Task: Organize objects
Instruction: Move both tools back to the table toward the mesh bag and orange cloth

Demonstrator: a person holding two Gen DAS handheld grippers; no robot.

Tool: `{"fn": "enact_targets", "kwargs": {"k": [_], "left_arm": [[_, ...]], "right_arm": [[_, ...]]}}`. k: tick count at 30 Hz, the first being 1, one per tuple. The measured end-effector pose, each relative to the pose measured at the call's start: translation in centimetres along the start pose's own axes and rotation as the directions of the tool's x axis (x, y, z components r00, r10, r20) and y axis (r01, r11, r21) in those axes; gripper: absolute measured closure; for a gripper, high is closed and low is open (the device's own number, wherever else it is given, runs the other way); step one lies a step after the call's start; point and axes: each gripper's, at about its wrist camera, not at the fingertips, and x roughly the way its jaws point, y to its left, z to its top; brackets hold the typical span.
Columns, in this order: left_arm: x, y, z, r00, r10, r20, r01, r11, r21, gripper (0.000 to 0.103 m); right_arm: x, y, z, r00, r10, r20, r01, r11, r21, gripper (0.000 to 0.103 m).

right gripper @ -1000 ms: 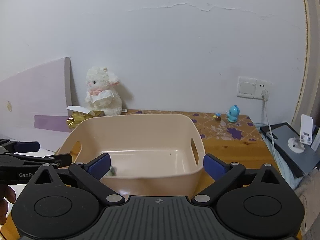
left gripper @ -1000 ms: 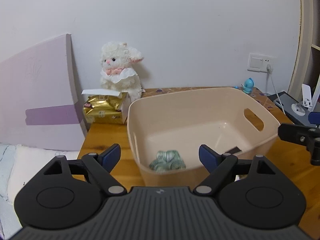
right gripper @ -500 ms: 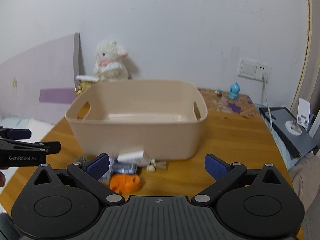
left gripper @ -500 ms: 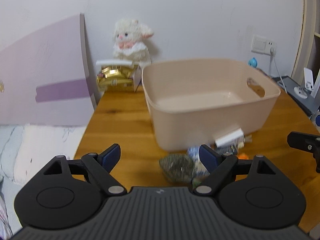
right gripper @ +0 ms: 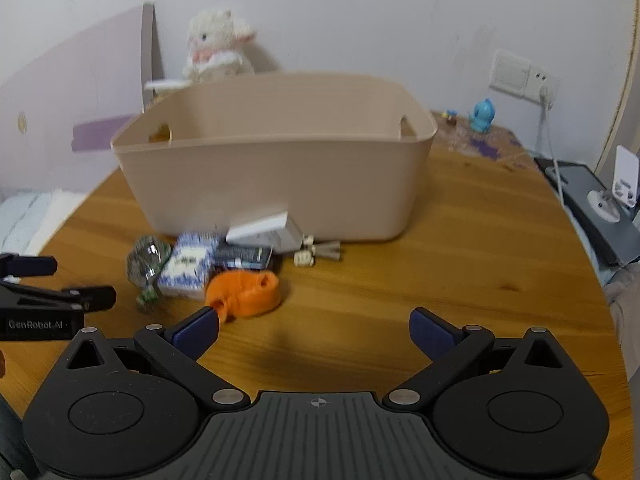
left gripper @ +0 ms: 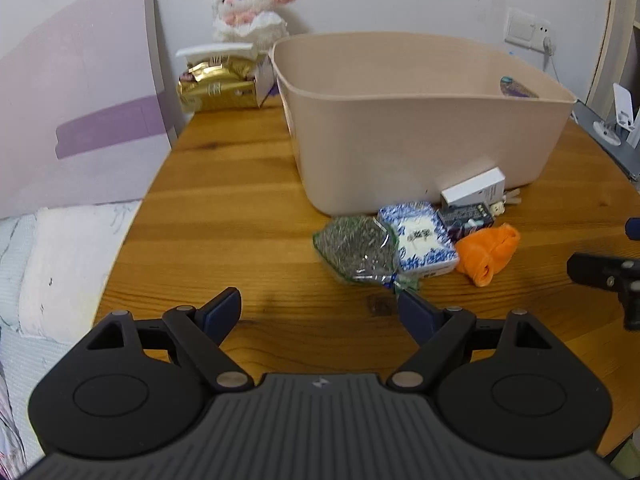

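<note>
The left gripper (left gripper: 319,307) hangs low over the wooden table (left gripper: 224,216) with its jaws spread wide and nothing between them; the right gripper (right gripper: 314,330) is likewise released and empty, off to the left gripper's right at about the same height. Straight ahead of both stands a beige plastic bin (left gripper: 416,120) with cut-out handles, upright on the table. A small heap of things lies against the bin's near wall, between it and the grippers. Just ahead of the left gripper's right finger is a clear bag of greenish-grey bits (left gripper: 356,248), touching a blue-and-white packet (left gripper: 420,244) on its right. Further right sits a rolled orange cloth (left gripper: 488,252), which in the right wrist view lies just beyond that gripper's left finger. Behind these, nearer the bin, a white box (left gripper: 474,190) leans tilted on a dark box (left gripper: 466,218), with a small toy figure (right gripper: 310,254) beside them. Far ahead to the left, past the bin, a white stuffed lamb (left gripper: 250,6) sits behind a gold packet (left gripper: 218,84) by the wall.
</note>
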Motion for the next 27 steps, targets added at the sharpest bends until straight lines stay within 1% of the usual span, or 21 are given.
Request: {"fn": "enact_targets", "kwargs": {"k": [6, 12, 16, 20, 25, 27], "left_arm": [[1.6, 0.2, 0.0, 1.0, -0.014, -0.013, 0.014, 1.0, -0.014, 0.016], [2.4, 0.7, 0.7, 0.999, -0.037, 0.015, 0.038, 0.998, -0.051, 0.016], [3.5, 0.9, 1.4, 0.999, -0.037, 0.018, 0.038, 0.997, -0.069, 0.016], [4.9, 0.9, 1.9, 0.999, -0.052, 0.001, 0.052, 0.995, -0.084, 0.016], [6.4, 0.6, 2.4, 0.999, -0.047, -0.011, 0.046, 0.997, -0.069, 0.016], [6.7, 0.6, 2.4, 0.998, -0.057, -0.01, 0.056, 0.996, -0.07, 0.016]], "right_arm": [[2.5, 0.3, -0.3, 0.998, 0.007, -0.067, -0.008, 1.0, -0.021, 0.0], [4.9, 0.6, -0.1, 0.994, 0.025, -0.106, -0.027, 0.999, -0.02, 0.0], [6.2, 0.7, 0.3, 0.993, 0.035, -0.114, -0.036, 0.999, -0.011, 0.0], [7.3, 1.0, 0.6, 0.993, 0.047, -0.108, -0.047, 0.999, -0.003, 0.0], [8.3, 1.2, 1.0, 0.994, 0.06, -0.091, -0.06, 0.998, 0.002, 0.0], [8.5, 1.4, 1.0, 0.994, 0.067, -0.082, -0.067, 0.998, -0.003, 0.002]]}}
